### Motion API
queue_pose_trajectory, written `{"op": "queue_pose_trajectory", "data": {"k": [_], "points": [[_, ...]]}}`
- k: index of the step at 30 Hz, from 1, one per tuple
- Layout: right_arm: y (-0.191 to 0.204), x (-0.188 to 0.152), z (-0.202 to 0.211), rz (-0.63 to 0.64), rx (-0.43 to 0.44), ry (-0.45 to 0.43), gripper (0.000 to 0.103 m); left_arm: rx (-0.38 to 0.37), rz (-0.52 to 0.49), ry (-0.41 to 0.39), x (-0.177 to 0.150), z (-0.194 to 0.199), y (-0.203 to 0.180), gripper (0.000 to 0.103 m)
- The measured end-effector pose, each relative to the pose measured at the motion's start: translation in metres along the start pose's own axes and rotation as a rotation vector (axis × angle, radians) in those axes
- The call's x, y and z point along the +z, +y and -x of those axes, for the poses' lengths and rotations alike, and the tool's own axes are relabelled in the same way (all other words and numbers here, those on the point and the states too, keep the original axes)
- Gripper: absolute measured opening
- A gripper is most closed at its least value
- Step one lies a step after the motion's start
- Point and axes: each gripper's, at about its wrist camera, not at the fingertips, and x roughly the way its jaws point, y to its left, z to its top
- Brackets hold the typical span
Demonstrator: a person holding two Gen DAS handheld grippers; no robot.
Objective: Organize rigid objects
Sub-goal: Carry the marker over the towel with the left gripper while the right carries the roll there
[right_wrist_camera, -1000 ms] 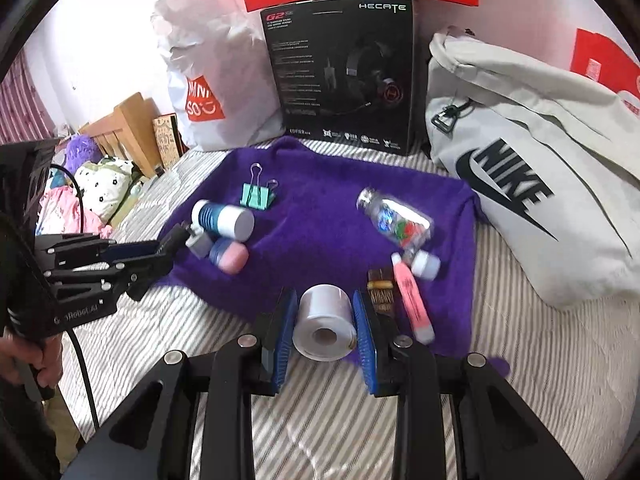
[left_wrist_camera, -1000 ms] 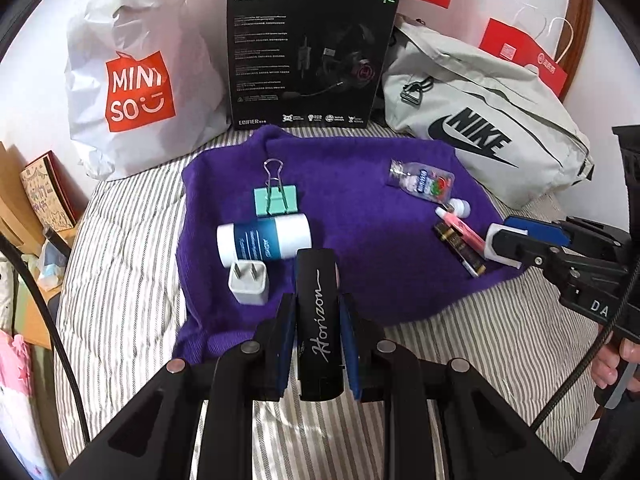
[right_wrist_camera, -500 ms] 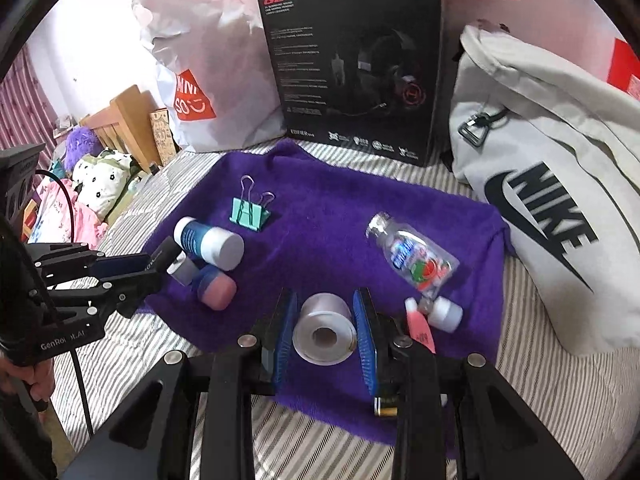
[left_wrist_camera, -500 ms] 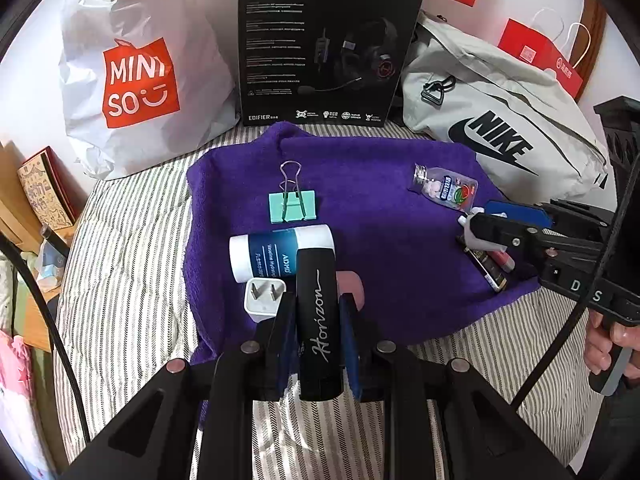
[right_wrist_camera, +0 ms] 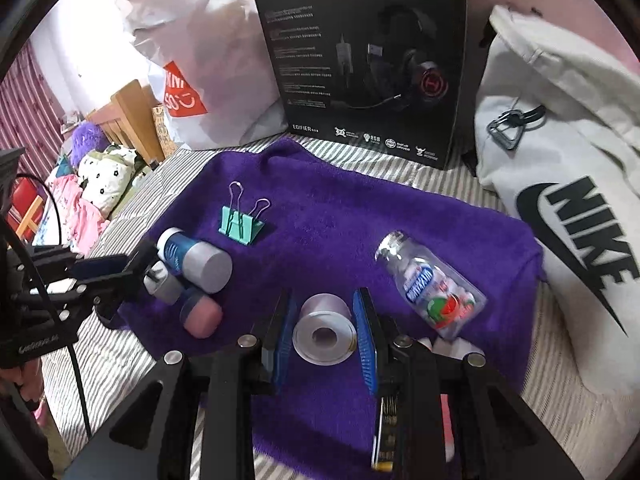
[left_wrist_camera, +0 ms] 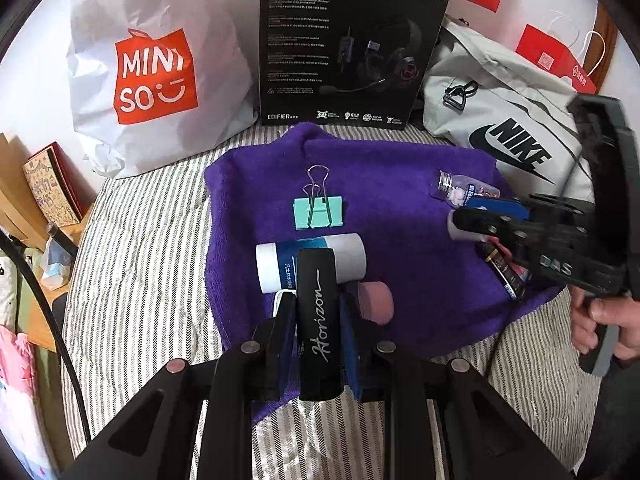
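Observation:
My left gripper (left_wrist_camera: 318, 320) is shut on a black case marked Horizon (left_wrist_camera: 319, 316), held over the near edge of the purple towel (left_wrist_camera: 400, 184). Just beyond it lie a blue and white tube (left_wrist_camera: 316, 262), a pink-capped item (left_wrist_camera: 374, 302) and a white charger, mostly hidden. My right gripper (right_wrist_camera: 325, 326) is shut on a white tape roll (right_wrist_camera: 324, 330) over the towel (right_wrist_camera: 360, 224). A green binder clip (right_wrist_camera: 241, 227), the tube (right_wrist_camera: 196, 258) and a clear candy bottle (right_wrist_camera: 434, 286) lie on the towel.
A black headset box (left_wrist_camera: 344, 40), a white Miniso bag (left_wrist_camera: 152, 76) and a grey Nike bag (left_wrist_camera: 508, 128) stand behind the towel on the striped bed (left_wrist_camera: 140, 248). A black lighter (left_wrist_camera: 502, 274) and a pink marker lie at the towel's right edge.
Both grippers have moved forward over the towel with their loads. The right gripper has come in past the marker and lighter, closer to the candy bottle.

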Motion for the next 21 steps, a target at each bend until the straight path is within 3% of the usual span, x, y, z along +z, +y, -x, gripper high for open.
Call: {"op": "queue_pose_trajectory", "data": {"k": [9, 21], "points": [[-0.005, 0.009, -0.03, 0.016, -0.076, 0.031, 0.029, -0.014, -0.002, 0.012, 0.001, -0.005, 0.0, 0.021], [-0.004, 0.018, -0.039, 0.04, -0.086, 0.038, 0.03, -0.017, -0.008, 0.022, 0.001, -0.005, -0.003, 0.021]]}}
